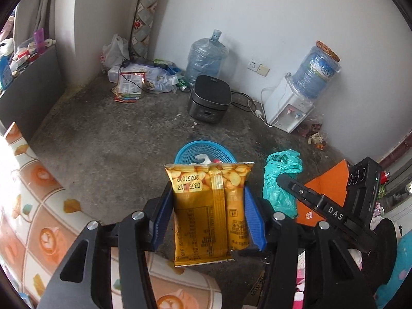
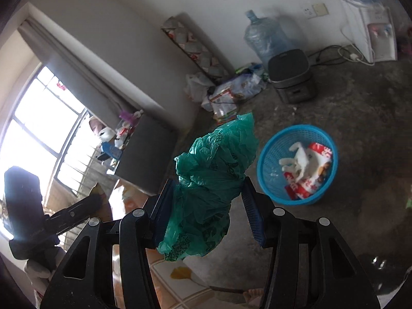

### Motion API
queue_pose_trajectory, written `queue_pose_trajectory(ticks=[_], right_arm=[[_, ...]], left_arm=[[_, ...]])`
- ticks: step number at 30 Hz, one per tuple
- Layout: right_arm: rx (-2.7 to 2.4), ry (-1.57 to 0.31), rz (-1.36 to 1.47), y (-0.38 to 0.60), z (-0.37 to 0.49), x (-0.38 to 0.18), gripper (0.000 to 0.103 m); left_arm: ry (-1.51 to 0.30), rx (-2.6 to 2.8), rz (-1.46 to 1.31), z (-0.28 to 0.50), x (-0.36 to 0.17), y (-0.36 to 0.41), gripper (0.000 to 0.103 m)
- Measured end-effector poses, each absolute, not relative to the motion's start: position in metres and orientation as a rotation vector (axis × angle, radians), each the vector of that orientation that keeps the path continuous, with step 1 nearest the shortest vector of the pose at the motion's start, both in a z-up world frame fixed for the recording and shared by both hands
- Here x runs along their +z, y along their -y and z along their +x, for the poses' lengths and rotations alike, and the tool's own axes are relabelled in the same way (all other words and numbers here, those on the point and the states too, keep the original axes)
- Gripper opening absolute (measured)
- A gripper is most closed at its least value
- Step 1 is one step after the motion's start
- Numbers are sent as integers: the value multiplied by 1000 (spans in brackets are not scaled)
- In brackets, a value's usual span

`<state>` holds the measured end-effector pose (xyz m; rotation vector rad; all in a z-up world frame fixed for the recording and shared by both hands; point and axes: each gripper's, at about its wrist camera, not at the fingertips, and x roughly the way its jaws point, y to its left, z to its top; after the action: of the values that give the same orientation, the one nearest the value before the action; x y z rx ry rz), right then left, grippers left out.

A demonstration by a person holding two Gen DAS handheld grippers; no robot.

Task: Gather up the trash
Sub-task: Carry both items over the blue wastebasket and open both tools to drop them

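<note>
My left gripper is shut on a yellow snack packet, held upright in the air just in front of a blue plastic basket on the concrete floor. My right gripper is shut on a crumpled green plastic bag, held in the air to the left of the blue basket. The basket holds a red-and-white wrapper and a white bag. The green bag and the right gripper's body also show at the right of the left wrist view.
A dark rice cooker, a water jug and a water dispenser stand along the far wall. Loose packets and bags lie in the corner. A patterned bed cover is on the left.
</note>
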<state>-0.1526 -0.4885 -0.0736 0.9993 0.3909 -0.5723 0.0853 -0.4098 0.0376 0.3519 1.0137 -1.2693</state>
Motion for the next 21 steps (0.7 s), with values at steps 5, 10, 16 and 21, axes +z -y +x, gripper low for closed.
queue_pose_trajectory(ticks=[5, 10, 16, 21], right_arm=[[-652, -420, 1087, 526, -156, -104, 49], [-693, -450, 1118, 570, -143, -121, 49], [-716, -517, 1141, 631, -118, -151, 62], [-811, -674, 1192, 644, -107, -205, 74]], left_arm=[[-1090, -1313, 340, 76, -5, 463, 51], [-1149, -1326, 333, 78, -39, 514, 51], [-1190, -1313, 318, 80, -77, 572, 62], [-1222, -1225, 315, 84, -112, 594, 73]])
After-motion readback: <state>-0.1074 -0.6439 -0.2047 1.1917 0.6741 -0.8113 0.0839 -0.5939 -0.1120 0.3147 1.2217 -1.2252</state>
